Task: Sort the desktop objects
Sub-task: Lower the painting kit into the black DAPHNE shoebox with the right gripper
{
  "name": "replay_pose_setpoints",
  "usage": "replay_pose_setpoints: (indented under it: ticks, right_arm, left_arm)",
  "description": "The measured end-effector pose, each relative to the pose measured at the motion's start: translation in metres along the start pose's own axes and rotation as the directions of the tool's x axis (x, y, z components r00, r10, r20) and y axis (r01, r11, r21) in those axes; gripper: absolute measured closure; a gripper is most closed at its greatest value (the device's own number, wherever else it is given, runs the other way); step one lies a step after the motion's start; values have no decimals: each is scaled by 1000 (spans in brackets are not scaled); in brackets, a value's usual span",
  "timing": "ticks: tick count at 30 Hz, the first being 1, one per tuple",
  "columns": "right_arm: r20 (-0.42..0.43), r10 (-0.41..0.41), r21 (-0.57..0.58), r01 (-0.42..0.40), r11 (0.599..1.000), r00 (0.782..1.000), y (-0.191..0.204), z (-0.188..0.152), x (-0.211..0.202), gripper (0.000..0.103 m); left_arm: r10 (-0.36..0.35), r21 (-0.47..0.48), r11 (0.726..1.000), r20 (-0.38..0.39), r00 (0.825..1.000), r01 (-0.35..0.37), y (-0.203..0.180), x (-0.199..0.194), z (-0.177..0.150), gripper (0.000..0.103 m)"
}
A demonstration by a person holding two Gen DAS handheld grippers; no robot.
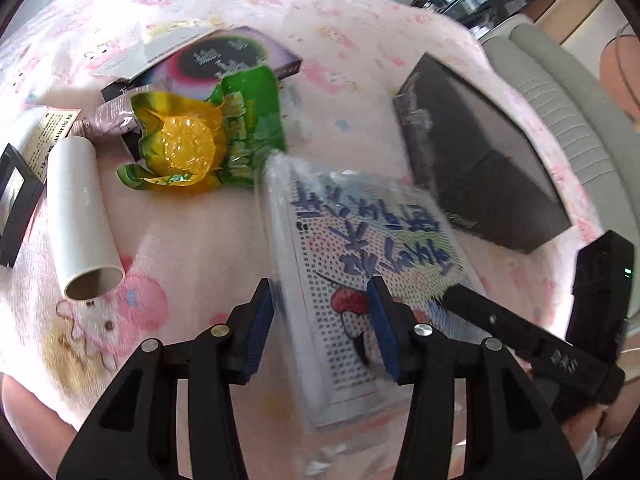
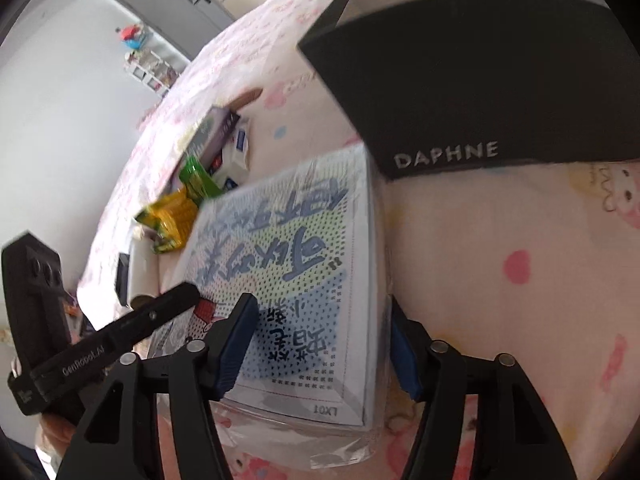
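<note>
On the pink cartoon-print counter (image 1: 192, 240) lies the flat plastic-wrapped dotted craft sheet (image 1: 360, 264); both my tools, left tool (image 1: 322, 328) and right tool (image 2: 324, 344), gape over it, holding nothing; likely light, floppy, slippery film; pinch the near edge.

The black box (image 2: 460, 112) is showing the word "DAPHNE" in pale letters on its side. The other gripper's black arm (image 2: 100, 344) is showing "GenRobot.AI" in white. The dotted card in plastic wrap (image 2: 304, 280) is showing big blue Chinese writing and a small "LX01" at its edge.
</note>
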State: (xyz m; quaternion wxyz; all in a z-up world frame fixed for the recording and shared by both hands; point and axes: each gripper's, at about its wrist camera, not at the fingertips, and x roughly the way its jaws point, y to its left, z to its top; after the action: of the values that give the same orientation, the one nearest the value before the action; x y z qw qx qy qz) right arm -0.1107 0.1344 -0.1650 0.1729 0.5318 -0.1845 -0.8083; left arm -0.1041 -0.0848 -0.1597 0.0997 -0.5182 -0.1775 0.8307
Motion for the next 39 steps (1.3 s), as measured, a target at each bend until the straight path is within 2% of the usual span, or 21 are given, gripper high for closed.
replay_pose_setpoints:
  ticks: [3, 7, 10, 12, 14, 19, 22, 29, 36, 39]
  right_arm:
    - [14, 3, 8, -3, 1000, 1000, -3, 0, -11, 46]
    - [-36, -56, -13, 56, 998, 998, -5, -10, 1, 44]
    - [-60, -59, -11, 59, 998, 996, -10, -15, 10, 44]
    - [-32, -62, -37, 61, 997, 998, -3, -14, 0, 44]
    - [2, -53, -51, 53, 997, 999, 3, -10, -13, 44]
    - [69, 28, -25, -26, 999, 997, 6, -4, -43, 45]
    - [101, 40, -24, -38, 999, 994, 8, -3, -57, 45]
    - [151, 29, -7, -28, 1000, 988, -3, -1, -89, 45]
    - [224, 34, 5, -36, 999, 974, -14, 6, -131, 45]
    - [249, 35, 9, -38, 999, 968, -15, 10, -142, 45]
  left_arm:
    - [-9, -9, 1000, -9, 1000, 9, -1, 2, -7, 55]
    - [10, -19, 1000, -71, 997, -11, -2, 33, -14, 50]
    - [31, -10, 999, -56, 998, -31, -8, 30, -15, 49]
    - [42, -4, 999, -35, 999, -42, -15, 21, -13, 49]
    - [23, -12, 1000, -7, 1000, -23, -20, 6, -11, 49]
    - [-26, -30, 999, 63, 998, 28, -32, -32, -7, 49]
    - [-29, -3, 1000, 96, 995, 29, -47, -47, -4, 49]
    - [-73, 30, 997, 116, 991, 70, -70, -57, -3, 49]
    - [-143, 60, 989, 158, 977, 135, -96, -68, 5, 49]
    - [-146, 77, 988, 171, 974, 135, -107, -72, 12, 49]
